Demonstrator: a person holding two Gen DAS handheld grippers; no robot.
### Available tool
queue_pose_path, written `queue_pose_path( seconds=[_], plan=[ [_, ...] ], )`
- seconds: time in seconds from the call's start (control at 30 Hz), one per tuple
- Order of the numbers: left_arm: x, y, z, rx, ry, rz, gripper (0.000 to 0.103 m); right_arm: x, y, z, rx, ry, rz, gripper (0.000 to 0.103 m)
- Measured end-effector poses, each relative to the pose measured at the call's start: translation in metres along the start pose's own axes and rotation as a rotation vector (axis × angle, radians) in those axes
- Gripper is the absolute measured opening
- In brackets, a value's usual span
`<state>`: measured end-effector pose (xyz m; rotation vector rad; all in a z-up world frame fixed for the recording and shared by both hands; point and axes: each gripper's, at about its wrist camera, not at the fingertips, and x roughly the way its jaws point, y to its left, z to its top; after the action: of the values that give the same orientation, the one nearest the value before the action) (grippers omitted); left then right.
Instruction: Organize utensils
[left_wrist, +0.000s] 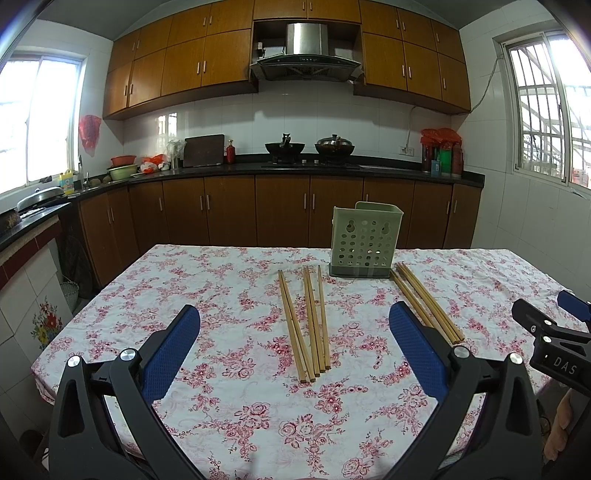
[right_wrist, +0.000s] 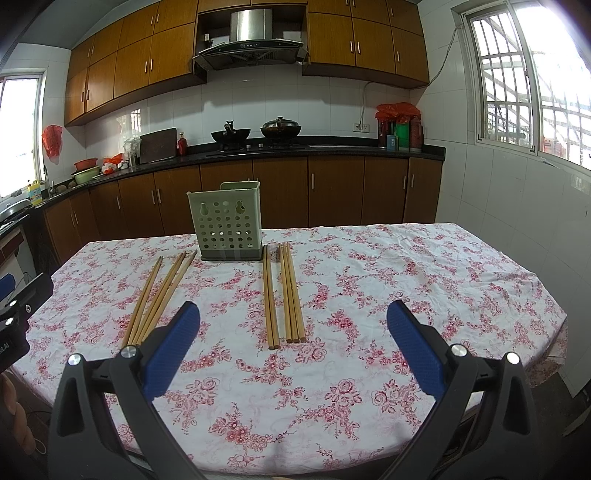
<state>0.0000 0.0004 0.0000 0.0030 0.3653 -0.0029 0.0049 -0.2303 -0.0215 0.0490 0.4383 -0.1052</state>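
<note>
The left gripper (left_wrist: 294, 325) hangs above the near edge of the bench (left_wrist: 221, 406), its 2 blue-padded fingers (left_wrist: 173, 354) spread wide with nothing between them, and the right gripper (right_wrist: 293, 321) is spread just as wide and empty. Nothing has been grasped yet. The main risk is that the thin round bamboo chopsticks lie flat on the soft floral tablecloth (right_wrist: 406, 288): a pinch from above could catch a fold of cloth, or roll a stick aside and scatter its neighbours, since the sticks in each group touch or nearly touch. A stick gripped near 1 end would likely tip and miss the narrow mouth of the pale green perforated plastic utensil holder (left_wrist: 364, 240), which looks light enough to topple if knocked. In the left wrist view, the left group of chopsticks (left_wrist: 306, 325) lies in the middle of the frame, directly ahead between the fingers, with the holder beyond it at upper right of centre. In the right wrist view, the right group of chopsticks (right_wrist: 284, 295) sits at the centre, ahead of the gap, with the holder (right_wrist: 227, 221) at upper left of centre and the other group at lower left.
</note>
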Motion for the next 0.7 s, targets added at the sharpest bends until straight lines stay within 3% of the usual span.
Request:
queue_pose_path(
  seconds=[0.7],
  plan=[
    [0.0011,0.001,-0.0021,0.001,0.002,0.001,0.102,0.0003,-0.0007,-0.0006,0.003,0.0,0.002,0.099]
  ],
)
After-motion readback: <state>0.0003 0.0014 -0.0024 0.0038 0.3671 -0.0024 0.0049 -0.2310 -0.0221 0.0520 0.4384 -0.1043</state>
